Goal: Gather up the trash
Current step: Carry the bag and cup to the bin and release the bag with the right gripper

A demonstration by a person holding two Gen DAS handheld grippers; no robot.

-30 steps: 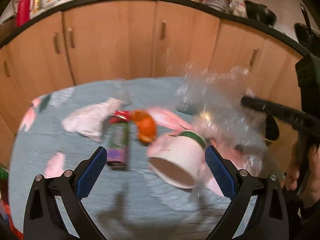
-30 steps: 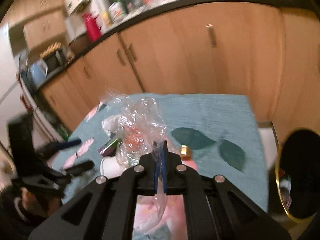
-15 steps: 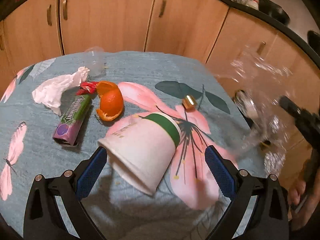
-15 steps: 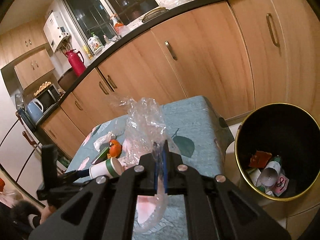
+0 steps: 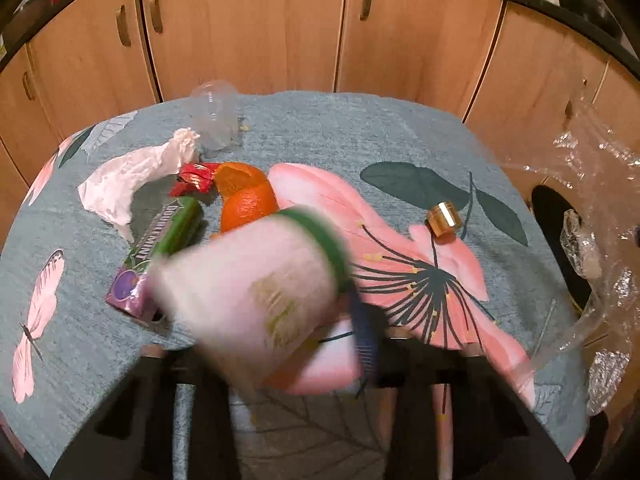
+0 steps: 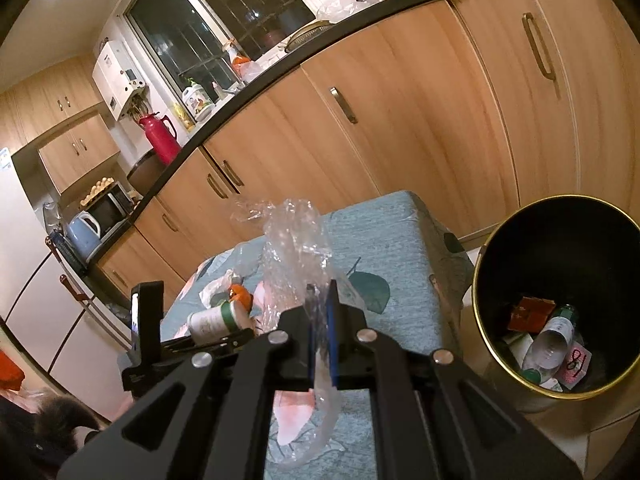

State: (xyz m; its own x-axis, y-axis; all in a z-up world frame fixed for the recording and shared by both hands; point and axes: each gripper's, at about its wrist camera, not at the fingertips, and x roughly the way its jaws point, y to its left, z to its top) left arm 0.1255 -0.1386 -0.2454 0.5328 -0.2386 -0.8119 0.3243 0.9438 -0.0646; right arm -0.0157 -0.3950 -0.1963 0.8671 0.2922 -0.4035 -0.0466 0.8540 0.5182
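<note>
The right gripper's (image 6: 322, 320) fingers squeeze the crinkly plastic wrap (image 6: 294, 248) — bin (image 6: 560, 390) off to their right. The left gripper (image 5: 256, 320) hugs the blurry paper cup (image 5: 248, 284) — wrappers lie past it.

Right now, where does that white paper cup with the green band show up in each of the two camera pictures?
Left wrist view: the white paper cup with the green band fills the lower centre, blurred, lying sideways between the left tongs.
Right wrist view: the cup is small, lower left of centre, at the table's near edge.
Shared landmark: the orange peel lies just beyond the cup in both.
</note>
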